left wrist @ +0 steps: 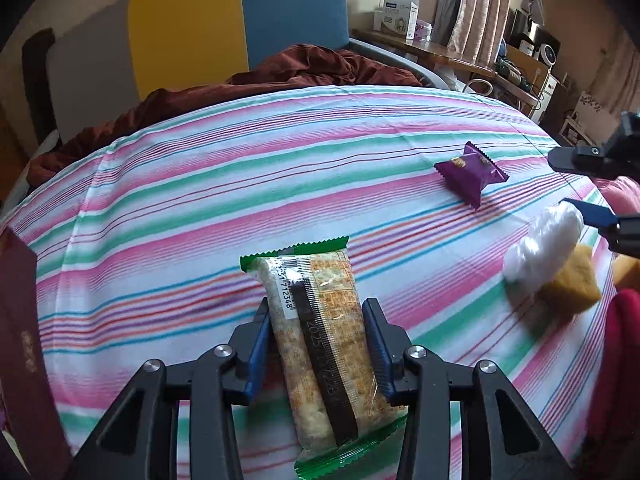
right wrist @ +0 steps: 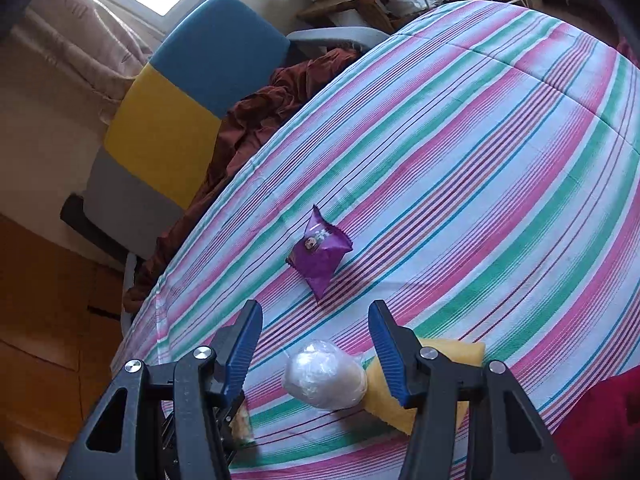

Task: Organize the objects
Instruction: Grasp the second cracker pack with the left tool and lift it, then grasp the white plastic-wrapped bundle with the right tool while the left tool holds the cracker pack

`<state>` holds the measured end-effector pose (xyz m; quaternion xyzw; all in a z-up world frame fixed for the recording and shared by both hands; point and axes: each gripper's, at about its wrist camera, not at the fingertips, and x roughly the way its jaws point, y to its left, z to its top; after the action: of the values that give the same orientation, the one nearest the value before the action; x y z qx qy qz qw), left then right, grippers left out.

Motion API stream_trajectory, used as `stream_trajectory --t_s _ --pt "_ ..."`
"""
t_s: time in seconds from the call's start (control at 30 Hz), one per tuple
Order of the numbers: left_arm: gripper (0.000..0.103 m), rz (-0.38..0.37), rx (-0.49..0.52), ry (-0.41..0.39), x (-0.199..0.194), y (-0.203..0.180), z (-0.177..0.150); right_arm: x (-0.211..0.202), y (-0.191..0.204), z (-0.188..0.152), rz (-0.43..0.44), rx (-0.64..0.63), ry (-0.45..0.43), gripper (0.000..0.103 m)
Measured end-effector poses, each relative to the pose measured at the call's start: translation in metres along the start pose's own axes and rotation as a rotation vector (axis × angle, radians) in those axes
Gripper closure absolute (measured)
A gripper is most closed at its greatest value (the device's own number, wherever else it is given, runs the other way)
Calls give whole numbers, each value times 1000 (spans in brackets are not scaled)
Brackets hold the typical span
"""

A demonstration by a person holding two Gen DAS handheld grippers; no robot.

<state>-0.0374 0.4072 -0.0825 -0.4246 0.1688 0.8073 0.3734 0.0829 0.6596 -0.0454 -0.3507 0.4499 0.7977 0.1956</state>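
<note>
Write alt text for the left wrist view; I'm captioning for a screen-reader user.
The left gripper clamps a green-edged cracker packet over a striped bedsheet. A purple snack packet lies farther right, near a white wrapped ball and yellow cake.

Cloth below, glossy wrappers above

The striped bedsheet [left wrist: 280, 168] is matt woven cloth. The cracker packet [left wrist: 320, 344] wears clear, shiny plastic film; the purple packet [left wrist: 472, 172] at right is glossy foil. The left tongs [left wrist: 316, 344] are matt black plastic with ribbed blue pads [left wrist: 378, 344] and bright metal rivets.
</note>
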Motion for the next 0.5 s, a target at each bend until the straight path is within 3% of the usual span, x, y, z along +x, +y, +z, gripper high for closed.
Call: stream_trajectory --t_s 0.03,0.13,0.23,0.4,0.5 --pt "59 4 -4 -6 -7 7 -8 4 4 -1 15 -22 25 47" --pt "59 11 -39 -28 -24 26 -31 18 26 -12 170 -113 156 46" --pt "60 13 -77 -44 -39 40 -51 12 43 -19 212 -204 141 46" --pt "59 20 -78 -74 -45 41 -63 11 32 -15 125 -156 108 46" --pt "59 17 -76 -92 -43 40 -64 20 38 -16 137 -187 162 45"
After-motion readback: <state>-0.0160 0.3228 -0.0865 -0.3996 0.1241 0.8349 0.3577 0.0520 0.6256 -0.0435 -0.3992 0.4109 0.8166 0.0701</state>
